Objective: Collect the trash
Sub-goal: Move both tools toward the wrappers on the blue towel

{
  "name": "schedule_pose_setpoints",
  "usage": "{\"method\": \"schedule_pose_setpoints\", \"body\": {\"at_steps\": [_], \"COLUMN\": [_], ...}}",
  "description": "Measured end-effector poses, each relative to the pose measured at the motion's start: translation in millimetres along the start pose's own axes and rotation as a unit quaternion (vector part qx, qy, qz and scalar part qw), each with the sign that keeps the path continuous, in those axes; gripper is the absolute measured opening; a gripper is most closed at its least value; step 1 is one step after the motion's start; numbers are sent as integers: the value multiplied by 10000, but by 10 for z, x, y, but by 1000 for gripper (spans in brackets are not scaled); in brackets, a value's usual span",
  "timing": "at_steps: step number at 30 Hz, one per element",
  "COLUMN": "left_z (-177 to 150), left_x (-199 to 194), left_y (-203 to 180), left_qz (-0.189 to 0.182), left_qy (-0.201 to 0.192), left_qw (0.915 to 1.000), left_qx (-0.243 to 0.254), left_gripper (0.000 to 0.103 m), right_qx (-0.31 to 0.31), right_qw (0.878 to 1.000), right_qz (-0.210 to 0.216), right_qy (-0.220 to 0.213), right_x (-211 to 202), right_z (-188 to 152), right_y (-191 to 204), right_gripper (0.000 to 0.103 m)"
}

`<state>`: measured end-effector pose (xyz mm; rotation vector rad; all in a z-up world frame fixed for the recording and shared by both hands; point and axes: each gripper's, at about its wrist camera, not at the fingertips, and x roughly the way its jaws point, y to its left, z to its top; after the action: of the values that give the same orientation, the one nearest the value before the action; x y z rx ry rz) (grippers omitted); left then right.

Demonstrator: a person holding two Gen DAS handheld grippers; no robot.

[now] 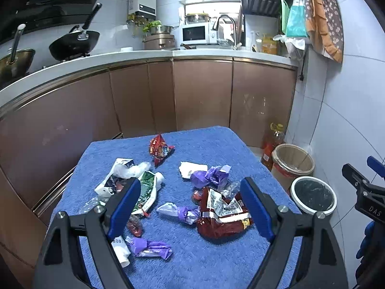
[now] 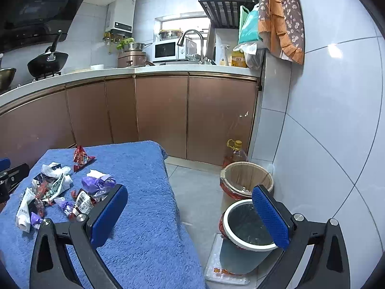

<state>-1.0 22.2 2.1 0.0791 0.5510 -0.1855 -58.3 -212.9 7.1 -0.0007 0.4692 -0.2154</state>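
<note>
Several pieces of trash lie on a table covered by a blue towel [image 1: 204, 260]: a dark red snack bag [image 1: 223, 216], purple wrappers [image 1: 209, 175], a white and green packet [image 1: 146, 190] and a small red packet [image 1: 160, 148]. My left gripper [image 1: 190, 192] is open and empty, hovering above the pile. My right gripper [image 2: 190, 204] is open and empty, held over the table's right edge, beside a grey bin with a white rim [image 2: 247, 226]. The trash also shows in the right wrist view [image 2: 62, 192].
A tan bin [image 2: 247, 175] and an oil bottle [image 2: 237, 154] stand on the floor behind the grey bin. Brown cabinets [image 1: 202, 96] and a counter with a wok [image 1: 72, 43] run behind. A tiled wall [image 2: 324, 144] is on the right.
</note>
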Motion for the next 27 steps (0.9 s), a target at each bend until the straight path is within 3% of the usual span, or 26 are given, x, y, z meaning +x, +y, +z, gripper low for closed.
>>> {"method": "schedule_pose_setpoints", "body": {"at_steps": [12,27], "left_z": [-21,4], "left_x": [309,369], "left_y": [-26,-36], "left_qz": [-146,-406], "left_qy": [352,114], "left_qw": [9992,9991], "left_qx": [78,89], "left_gripper": [85,85], "right_qx": [39,-3], "right_qw": [9992,9995], "right_qz": [379,292], "right_qy": [99,155], "right_x": [280,380], "right_z": [-24,1], "right_y": [84,142], "right_gripper": [103,103]}}
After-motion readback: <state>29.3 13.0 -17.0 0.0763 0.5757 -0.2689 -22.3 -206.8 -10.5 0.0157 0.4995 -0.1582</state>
